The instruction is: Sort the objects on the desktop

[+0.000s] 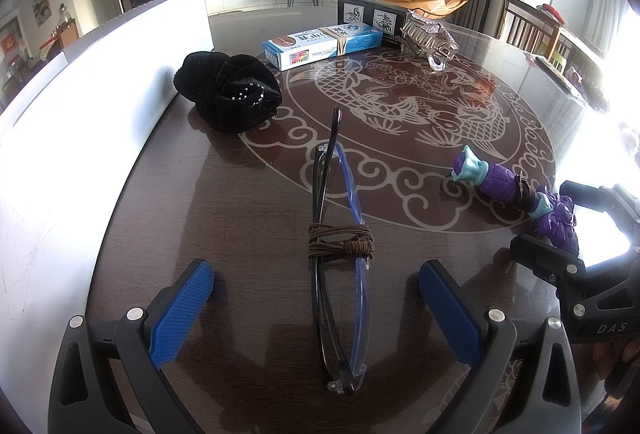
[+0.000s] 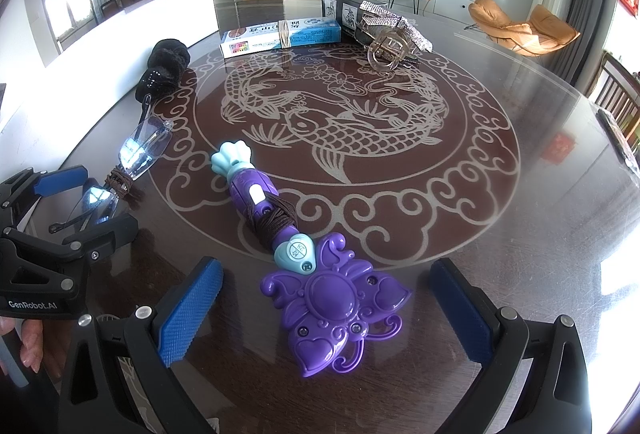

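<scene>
Glasses are lying folded on the table, squarely between the spread fingers of the left gripper, which is gripping nothing; the frame is pointing away along the fingers, probably so they can close across its thin sides. A brown cord is binding the clear lenses and dark arms together. The right gripper is likewise standing wide open, straddling the ornate head of a purple plastic wand, whose handle, wrapped in dark cord, is ending in a pale blue cap. Both grippers' pads are ribbed blue. Farther off, a fuzzy black hair tie is sitting near the white wall. At the far edge of the glossy table, a blue and white box banded with elastic is resting against a dark box, with a clear hair claw beside them.
</scene>
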Demonstrator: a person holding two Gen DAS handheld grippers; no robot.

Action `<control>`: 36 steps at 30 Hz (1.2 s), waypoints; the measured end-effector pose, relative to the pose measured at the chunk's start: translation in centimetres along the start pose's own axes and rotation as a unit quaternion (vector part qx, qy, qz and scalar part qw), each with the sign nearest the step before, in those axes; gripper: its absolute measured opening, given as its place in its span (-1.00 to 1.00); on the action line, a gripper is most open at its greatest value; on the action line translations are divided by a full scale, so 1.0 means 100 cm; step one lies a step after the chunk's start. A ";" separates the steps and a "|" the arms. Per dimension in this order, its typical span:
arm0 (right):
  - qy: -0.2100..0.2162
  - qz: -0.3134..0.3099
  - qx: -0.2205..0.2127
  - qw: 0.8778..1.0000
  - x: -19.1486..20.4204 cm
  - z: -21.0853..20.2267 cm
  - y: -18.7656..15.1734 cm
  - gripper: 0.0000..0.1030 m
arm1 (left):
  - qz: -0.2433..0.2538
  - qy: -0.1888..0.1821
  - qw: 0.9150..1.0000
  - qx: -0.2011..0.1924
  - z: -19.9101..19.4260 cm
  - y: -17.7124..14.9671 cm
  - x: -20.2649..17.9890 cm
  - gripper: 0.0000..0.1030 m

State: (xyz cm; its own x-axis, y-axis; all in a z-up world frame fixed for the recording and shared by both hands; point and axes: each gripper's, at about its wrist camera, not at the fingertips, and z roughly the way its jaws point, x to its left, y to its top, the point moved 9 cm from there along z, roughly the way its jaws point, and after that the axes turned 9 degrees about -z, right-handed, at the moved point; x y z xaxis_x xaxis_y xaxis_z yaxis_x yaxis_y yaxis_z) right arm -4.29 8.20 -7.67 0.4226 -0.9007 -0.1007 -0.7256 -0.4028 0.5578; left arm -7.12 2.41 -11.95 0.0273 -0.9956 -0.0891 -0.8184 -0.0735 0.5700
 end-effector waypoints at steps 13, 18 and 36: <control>0.000 0.000 0.000 1.000 0.000 0.000 -0.001 1.00 | 0.000 0.000 1.000 0.000 0.000 0.000 0.001 1.00; 0.000 -0.002 0.002 1.000 0.001 -0.001 -0.002 1.00 | -0.001 0.000 1.000 0.000 0.000 0.000 0.001 1.00; 0.068 -0.126 0.075 0.987 0.013 0.008 0.018 0.77 | 0.012 -0.053 0.997 0.050 -0.005 0.003 -0.010 0.36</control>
State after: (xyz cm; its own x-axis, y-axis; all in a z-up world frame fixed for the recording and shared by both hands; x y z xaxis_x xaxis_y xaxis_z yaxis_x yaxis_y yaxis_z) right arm -5.49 6.22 -7.52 0.6615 -0.7428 -0.1034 -0.6558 -0.6398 0.4008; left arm -7.10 3.36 -11.26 -0.0494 -0.9848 -0.1664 -0.8719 -0.0388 0.4882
